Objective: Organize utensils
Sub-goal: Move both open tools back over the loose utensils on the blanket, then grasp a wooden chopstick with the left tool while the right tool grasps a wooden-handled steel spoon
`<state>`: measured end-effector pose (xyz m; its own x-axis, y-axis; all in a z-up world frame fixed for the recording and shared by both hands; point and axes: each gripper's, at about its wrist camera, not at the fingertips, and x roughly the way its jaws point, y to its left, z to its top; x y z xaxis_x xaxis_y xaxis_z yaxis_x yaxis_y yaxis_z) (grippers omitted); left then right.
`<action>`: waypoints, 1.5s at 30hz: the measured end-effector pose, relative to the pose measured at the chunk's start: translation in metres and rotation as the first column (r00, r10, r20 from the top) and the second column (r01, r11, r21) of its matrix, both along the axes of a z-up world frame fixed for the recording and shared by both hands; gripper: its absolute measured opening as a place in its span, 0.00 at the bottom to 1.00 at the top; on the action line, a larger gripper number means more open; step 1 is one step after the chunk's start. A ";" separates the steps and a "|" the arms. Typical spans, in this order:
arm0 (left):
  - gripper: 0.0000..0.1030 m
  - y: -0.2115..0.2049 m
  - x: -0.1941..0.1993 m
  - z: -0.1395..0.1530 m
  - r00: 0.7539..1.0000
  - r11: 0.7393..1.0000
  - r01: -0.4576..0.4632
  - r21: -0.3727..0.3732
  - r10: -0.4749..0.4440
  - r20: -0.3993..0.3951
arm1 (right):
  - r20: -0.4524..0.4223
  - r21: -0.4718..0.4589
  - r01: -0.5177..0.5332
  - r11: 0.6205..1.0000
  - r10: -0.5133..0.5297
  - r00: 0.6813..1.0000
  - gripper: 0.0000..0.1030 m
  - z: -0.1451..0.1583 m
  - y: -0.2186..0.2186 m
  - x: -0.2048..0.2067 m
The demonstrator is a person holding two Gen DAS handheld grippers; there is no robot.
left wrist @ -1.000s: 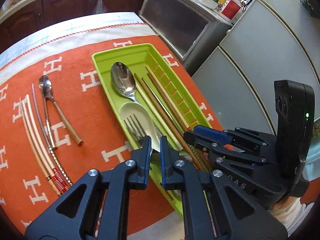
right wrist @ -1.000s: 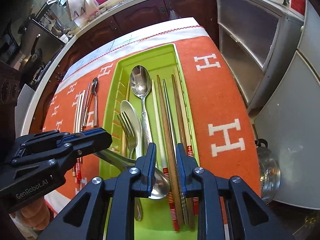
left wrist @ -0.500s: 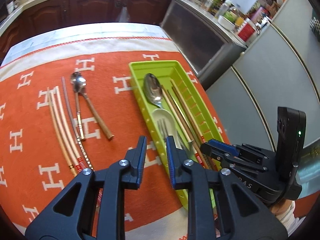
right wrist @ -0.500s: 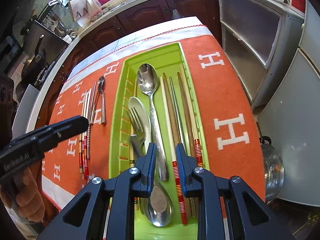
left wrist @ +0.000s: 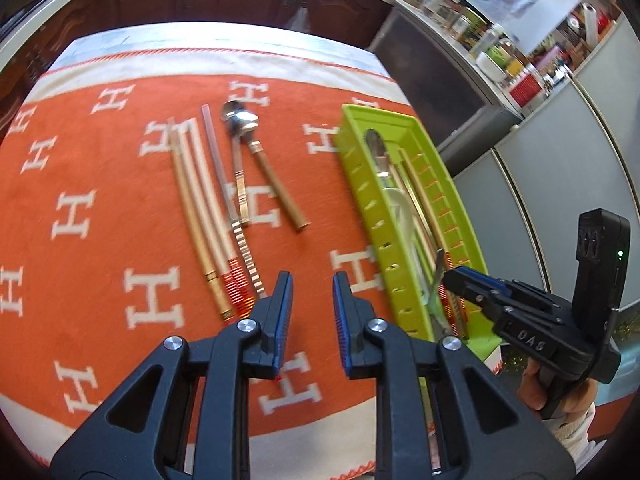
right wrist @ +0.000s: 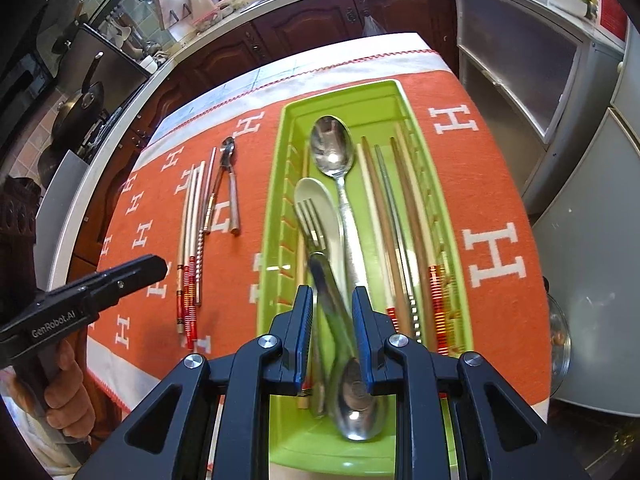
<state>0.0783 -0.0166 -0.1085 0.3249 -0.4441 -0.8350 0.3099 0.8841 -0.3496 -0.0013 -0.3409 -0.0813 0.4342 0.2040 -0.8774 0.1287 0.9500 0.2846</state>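
Note:
My left gripper hangs over the orange cloth, jaws a little apart with nothing between them, just right of the red-banded handle ends of several loose chopsticks. Two small spoons lie beside them, one with a wooden handle. The green tray stands to the right. In the right wrist view the green tray holds a large steel spoon, a white spoon, a fork, chopsticks and a second steel spoon. My right gripper hovers open above that spoon's handle.
The cloth with white H marks covers the table. Dark wooden cabinets run along the far side and grey cabinet doors stand close on the right. A pan sits at far left, and a metal lid lies beyond the table's right edge.
My left gripper let go of the steel spoon, which now lies in the tray, opened its jaws and swung left from the tray to over the cloth. The right gripper has hardly shifted.

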 end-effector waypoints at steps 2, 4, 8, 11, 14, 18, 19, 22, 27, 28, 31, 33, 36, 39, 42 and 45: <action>0.17 0.012 0.000 -0.002 1.000 1.000 -0.025 -0.003 0.025 -0.002 | 0.001 -0.001 -0.012 1.000 0.012 1.000 0.20 0.002 0.005 0.001; 0.17 0.024 0.001 -0.003 0.999 0.999 -0.050 -0.006 0.050 -0.002 | 0.003 -0.004 -0.028 1.000 0.028 1.000 0.20 0.005 0.013 0.003; 0.17 0.048 0.005 -0.006 0.995 0.995 -0.097 -0.011 0.097 -0.005 | 0.010 -0.011 -0.060 0.998 0.060 0.998 0.20 0.012 0.027 0.007; 0.17 0.064 0.009 -0.009 0.991 0.991 -0.130 -0.011 0.130 -0.009 | 0.015 -0.014 -0.085 0.996 0.085 0.996 0.20 0.019 0.039 0.015; 0.17 0.073 0.015 -0.011 0.990 0.990 -0.142 -0.009 0.142 -0.014 | 0.022 -0.024 -0.112 0.993 0.113 0.993 0.20 0.027 0.052 0.027; 0.17 0.073 0.025 -0.014 0.991 0.991 -0.135 0.010 0.135 -0.012 | 0.034 -0.037 -0.149 0.988 0.150 0.988 0.20 0.034 0.070 0.052; 0.17 0.071 0.029 -0.016 0.992 0.991 -0.129 0.017 0.129 -0.013 | 0.034 -0.036 -0.153 0.988 0.154 0.987 0.20 0.035 0.072 0.056; 0.17 0.064 0.038 -0.024 0.993 0.992 -0.117 0.043 0.118 -0.018 | 0.034 -0.025 -0.168 0.986 0.169 0.985 0.20 0.037 0.083 0.078; 0.17 0.049 0.053 -0.042 0.994 0.993 -0.095 0.072 0.098 -0.040 | 0.020 -0.010 -0.184 0.983 0.184 0.983 0.20 0.029 0.100 0.119; 0.17 0.045 0.056 -0.047 0.994 0.992 -0.096 0.079 0.100 -0.045 | 0.013 -0.006 -0.184 0.983 0.184 0.983 0.20 0.025 0.102 0.127; 0.17 0.039 0.062 -0.057 0.993 0.991 -0.100 0.092 0.105 -0.055 | -0.022 0.001 -0.183 0.983 0.183 0.983 0.20 0.009 0.108 0.151; 0.17 0.036 0.065 -0.065 0.992 0.989 -0.103 0.103 0.110 -0.064 | -0.049 0.000 -0.183 0.983 0.182 0.982 0.20 -0.004 0.113 0.165; 0.17 0.032 0.067 -0.068 0.992 0.989 -0.106 0.101 0.112 -0.053 | -0.071 -0.006 -0.190 0.982 0.189 0.979 0.20 -0.019 0.119 0.179; 0.17 0.027 0.071 -0.070 0.992 0.988 -0.112 0.103 0.117 -0.045 | -0.093 -0.025 -0.200 0.980 0.197 0.976 0.20 -0.034 0.127 0.195; 0.17 0.022 0.072 -0.071 0.994 0.987 -0.107 0.119 0.111 -0.025 | -0.109 -0.042 -0.208 0.977 0.202 0.973 0.20 -0.048 0.135 0.204; 0.19 0.016 0.072 -0.070 0.995 0.984 -0.099 0.149 0.101 -0.001 | -0.088 -0.089 -0.231 0.969 0.223 0.971 0.20 -0.051 0.143 0.209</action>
